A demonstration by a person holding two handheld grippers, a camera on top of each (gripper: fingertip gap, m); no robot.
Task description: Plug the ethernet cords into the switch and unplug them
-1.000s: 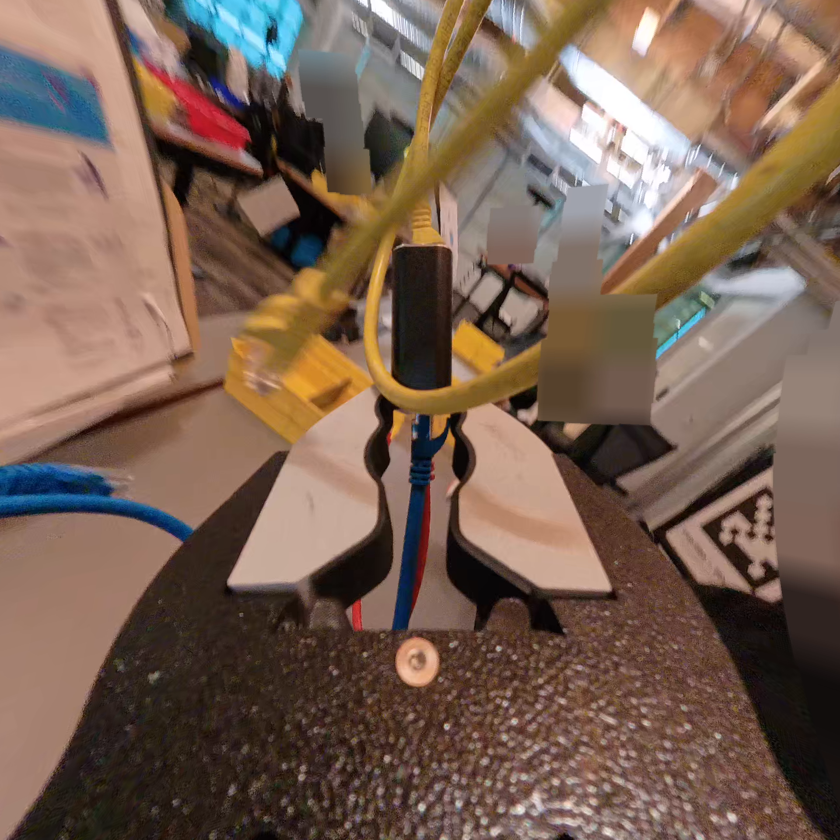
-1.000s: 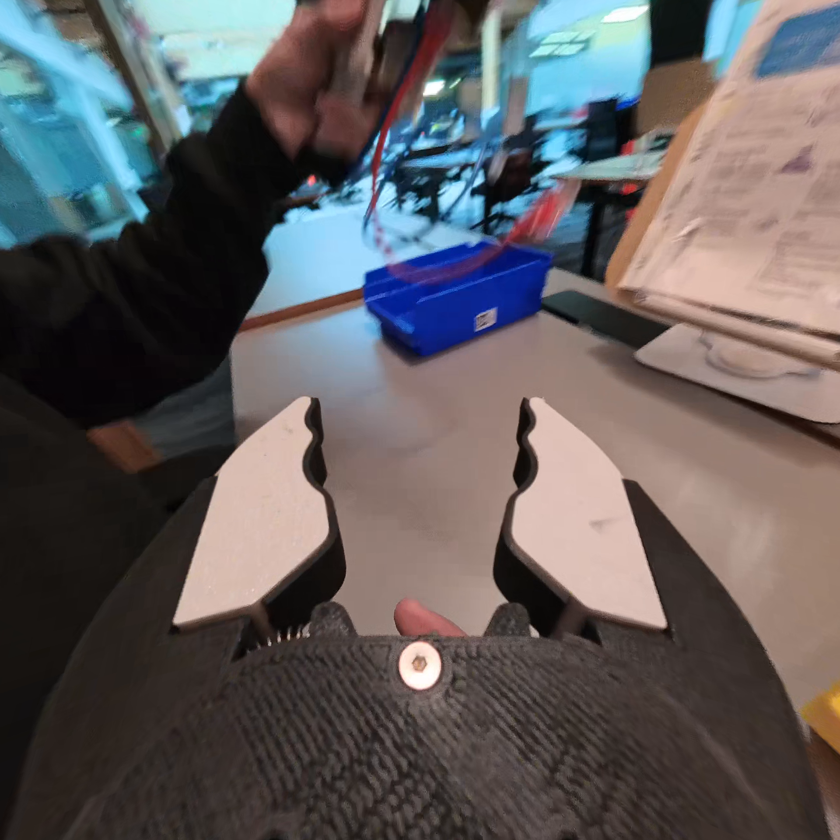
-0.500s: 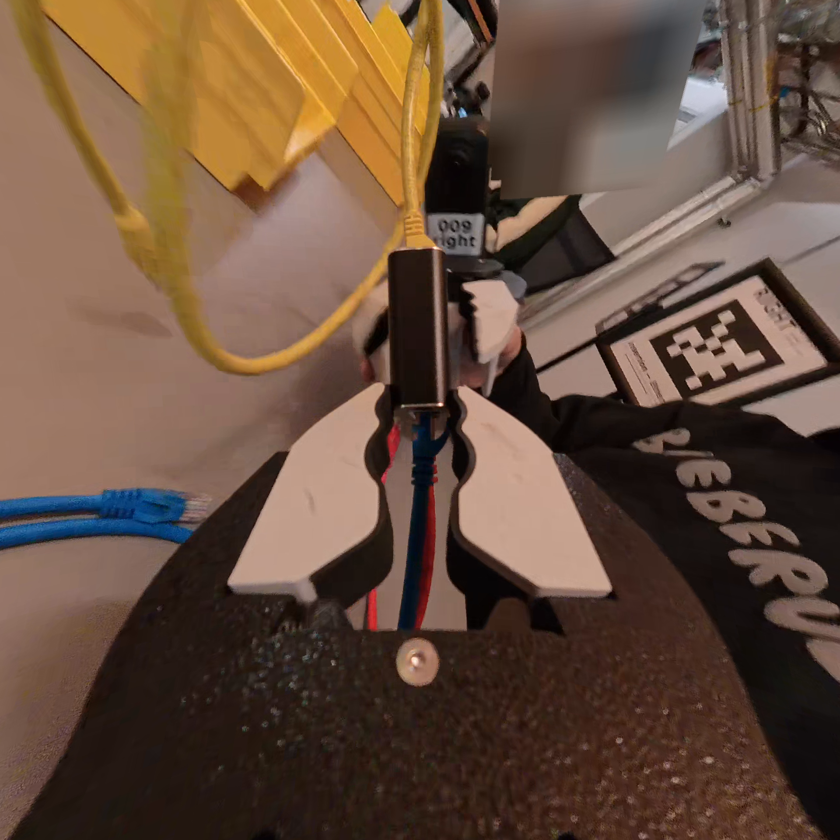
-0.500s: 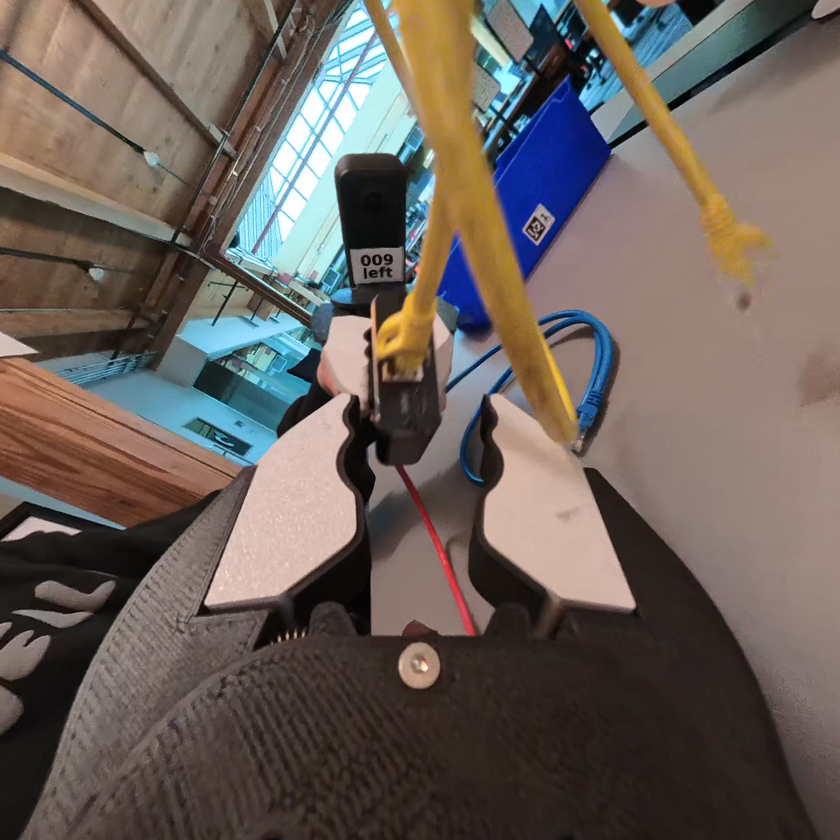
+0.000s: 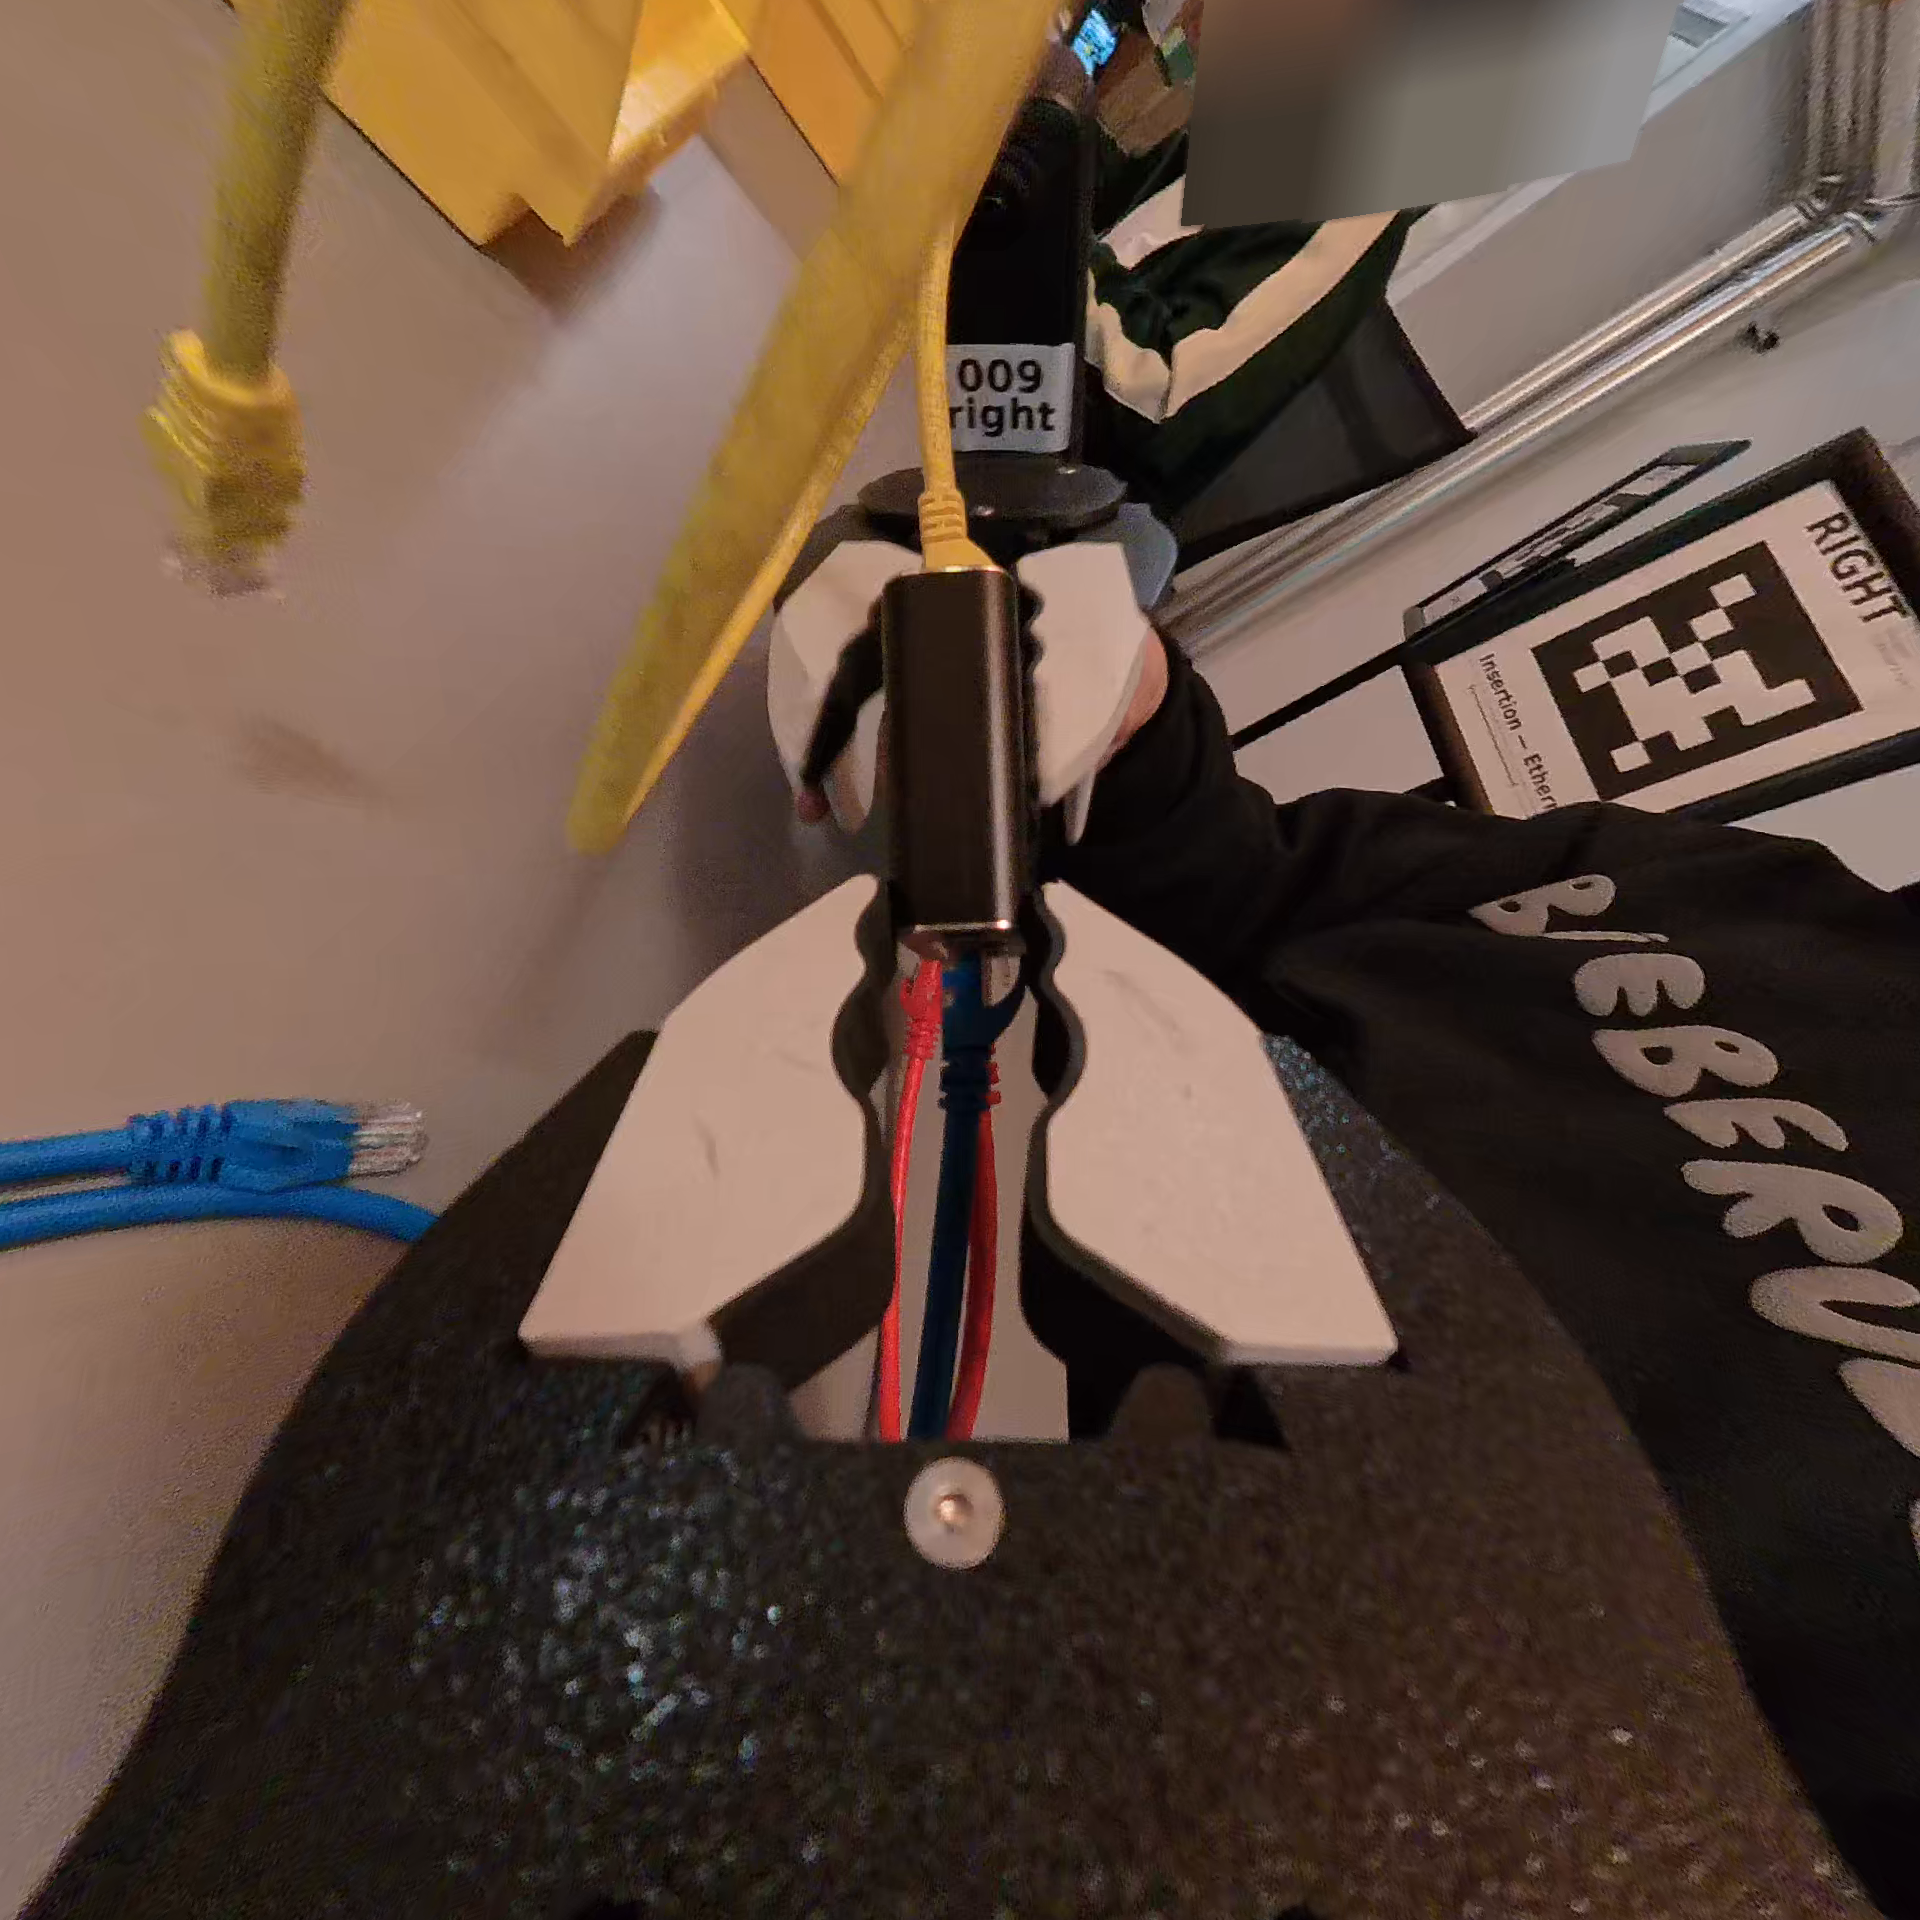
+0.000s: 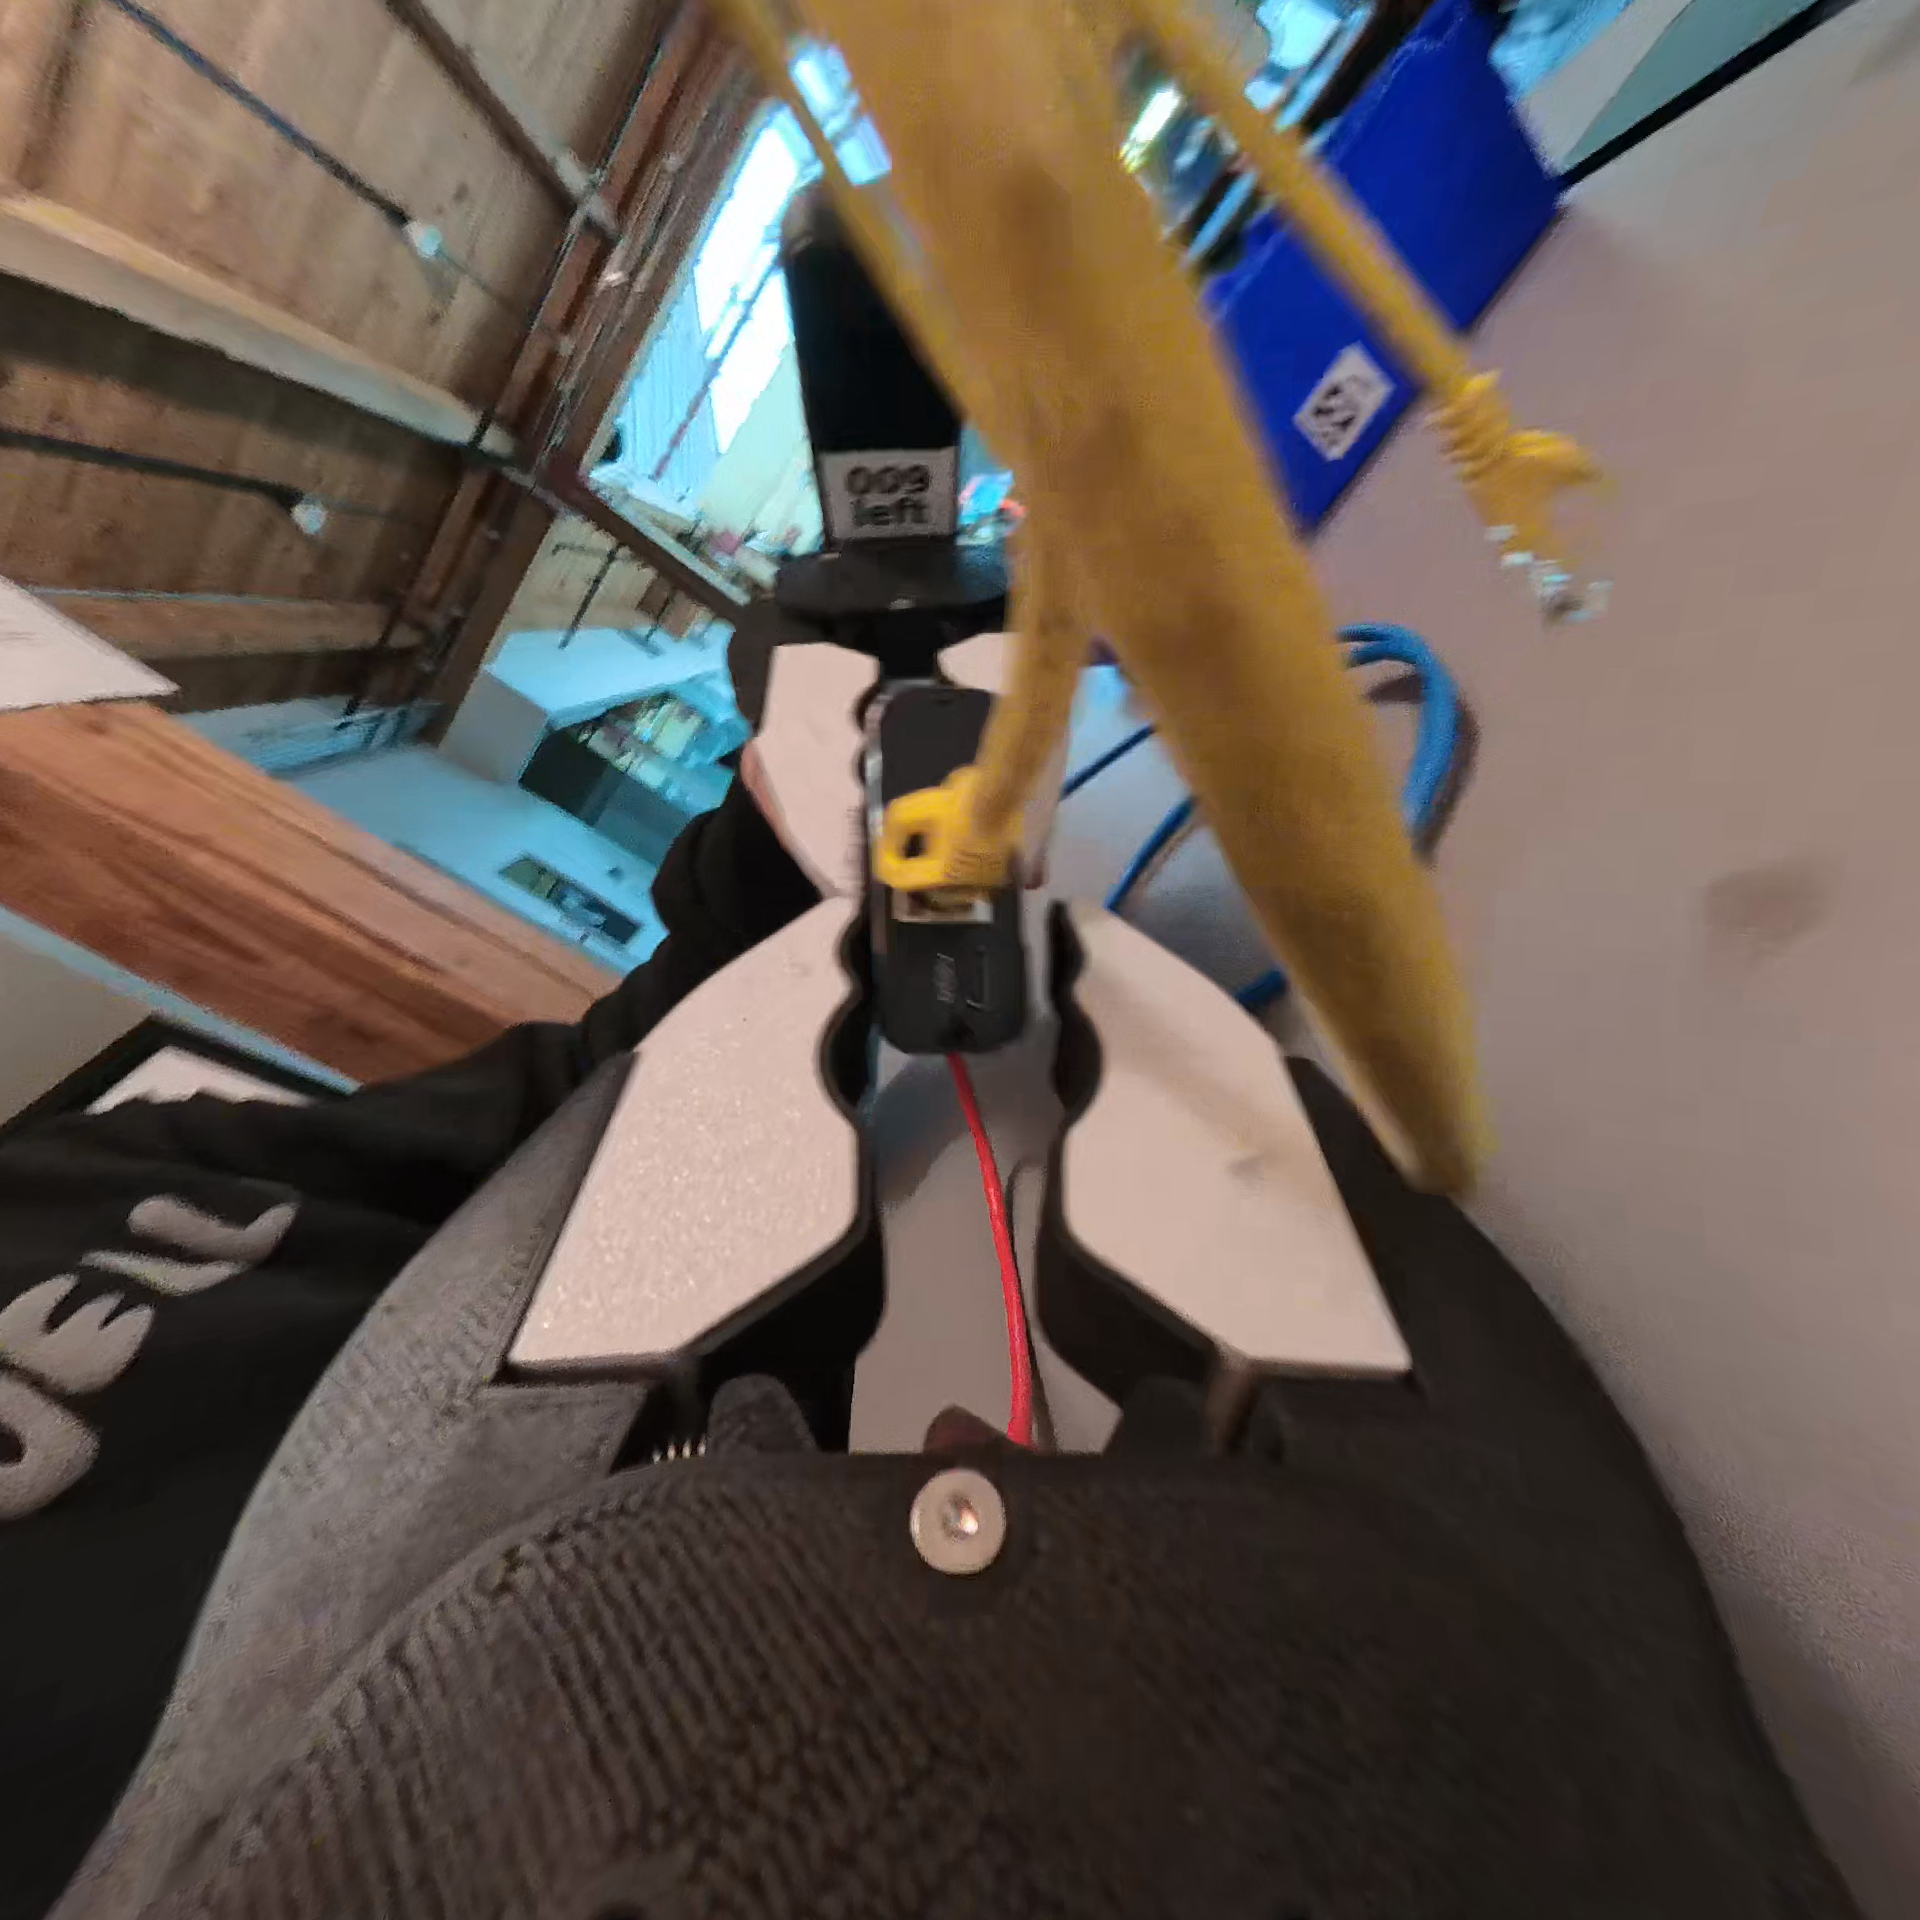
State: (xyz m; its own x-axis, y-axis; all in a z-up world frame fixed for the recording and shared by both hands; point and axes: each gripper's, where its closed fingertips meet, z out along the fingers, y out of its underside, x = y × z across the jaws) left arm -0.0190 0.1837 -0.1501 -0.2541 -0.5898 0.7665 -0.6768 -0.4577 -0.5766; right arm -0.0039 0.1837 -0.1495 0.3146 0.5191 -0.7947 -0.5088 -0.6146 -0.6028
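The left gripper [image 5: 956, 914] clamps the black switch [image 5: 954, 758] at frame centre. The right gripper [image 6: 951, 971] stands narrow around its other end, contact unclear. Dangling yellow cords [image 5: 748, 499] may snag, twisting the switch.

Two wide-angle views, each from a camera mounted just behind a handheld gripper and looking forward along its two pale fingers. Both are strongly tilted, so the grey desk surface [image 5: 343, 665] runs up one side of the picture rather than along the bottom.

The left wrist view faces the person's black sweatshirt [image 5: 1558, 1039], with the desk on its left. The right wrist view faces the opposite way, toward a timbered wall, with the desk on its right.

The cameras point at each other at close range. Both show the small black rectangular switch [image 5: 954, 758] at centre frame, the blurred yellow cord [image 6: 1174, 623] crossing very near the lens, and each other's gripper beyond the switch.
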